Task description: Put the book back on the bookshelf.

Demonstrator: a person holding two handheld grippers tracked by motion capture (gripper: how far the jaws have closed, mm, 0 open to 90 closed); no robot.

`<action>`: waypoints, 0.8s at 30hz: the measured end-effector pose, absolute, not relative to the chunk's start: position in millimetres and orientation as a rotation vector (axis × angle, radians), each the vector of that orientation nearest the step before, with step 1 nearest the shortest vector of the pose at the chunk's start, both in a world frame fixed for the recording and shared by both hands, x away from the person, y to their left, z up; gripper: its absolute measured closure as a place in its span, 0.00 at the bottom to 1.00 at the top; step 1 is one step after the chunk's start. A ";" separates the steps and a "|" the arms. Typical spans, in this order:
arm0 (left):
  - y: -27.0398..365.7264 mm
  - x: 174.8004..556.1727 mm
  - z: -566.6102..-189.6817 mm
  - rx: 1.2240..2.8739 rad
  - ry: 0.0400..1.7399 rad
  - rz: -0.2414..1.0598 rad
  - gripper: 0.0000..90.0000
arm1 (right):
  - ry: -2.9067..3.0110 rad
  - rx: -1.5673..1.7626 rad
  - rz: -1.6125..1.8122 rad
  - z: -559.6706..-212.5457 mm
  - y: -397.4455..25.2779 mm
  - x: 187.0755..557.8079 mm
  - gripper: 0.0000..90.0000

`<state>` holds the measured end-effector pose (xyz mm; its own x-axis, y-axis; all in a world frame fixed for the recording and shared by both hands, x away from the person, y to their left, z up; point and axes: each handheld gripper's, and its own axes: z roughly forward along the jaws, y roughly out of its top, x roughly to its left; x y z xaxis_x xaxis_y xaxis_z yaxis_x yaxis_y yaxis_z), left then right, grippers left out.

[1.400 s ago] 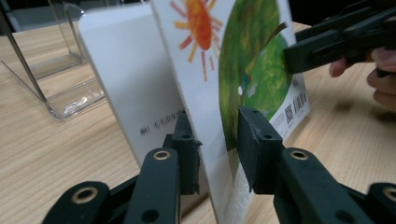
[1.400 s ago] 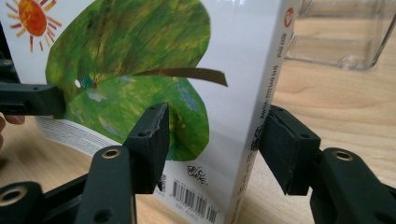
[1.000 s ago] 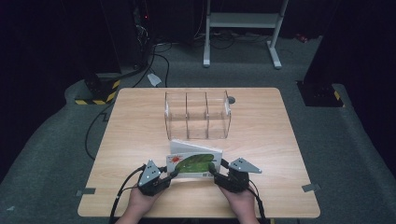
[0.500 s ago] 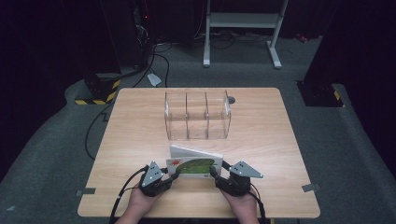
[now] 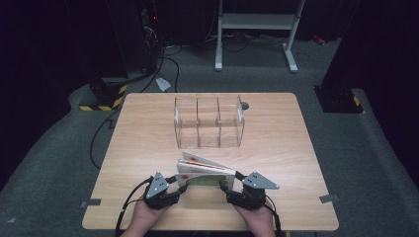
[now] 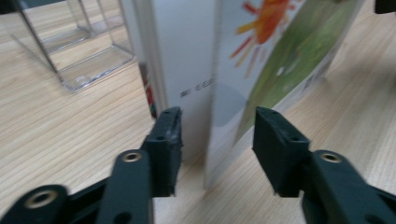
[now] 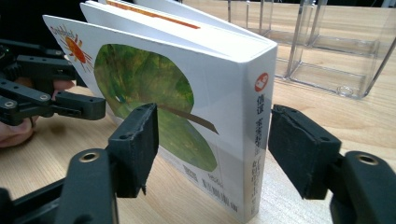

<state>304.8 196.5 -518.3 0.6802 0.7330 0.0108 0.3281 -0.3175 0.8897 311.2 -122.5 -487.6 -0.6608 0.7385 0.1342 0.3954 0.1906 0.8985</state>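
Observation:
A thin picture book (image 5: 205,173) with a green leaf and an orange sun on its white cover stands on edge near the table's front, its pages slightly fanned. My left gripper (image 5: 179,188) is at the book's left end. In the left gripper view it (image 6: 217,149) is open, with the front cover's edge (image 6: 224,93) between the jaws. My right gripper (image 5: 225,187) is at the spine end. In the right gripper view it (image 7: 217,149) is open, one jaw on each side of the spine (image 7: 257,140) with small gaps. A clear three-compartment organizer (image 5: 209,123) stands behind the book.
The organizer (image 7: 327,42) is empty and sits just beyond the book. A small grey disc (image 5: 244,105) lies by its far right corner. Cables trail off the wooden table (image 5: 296,148) past the hands. A yellow-black striped base (image 5: 106,96) and a white stand (image 5: 257,29) sit on the floor beyond.
The book and both grippers shifted slightly toward the person's edge of the table a second ago. Hardly anything has moved in the last half second.

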 end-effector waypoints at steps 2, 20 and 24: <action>199.6 304.3 -519.4 1.910 0.845 0.521 0.50 | 2.155 1.058 1.463 -487.0 -121.3 313.0 0.34; 227.8 293.0 -517.1 1.873 0.966 0.591 0.45 | 2.214 0.926 1.511 -478.8 -109.5 332.9 0.33; 229.2 293.0 -518.5 1.895 1.012 0.617 0.45 | 2.201 0.928 1.505 -477.1 -107.5 333.6 0.42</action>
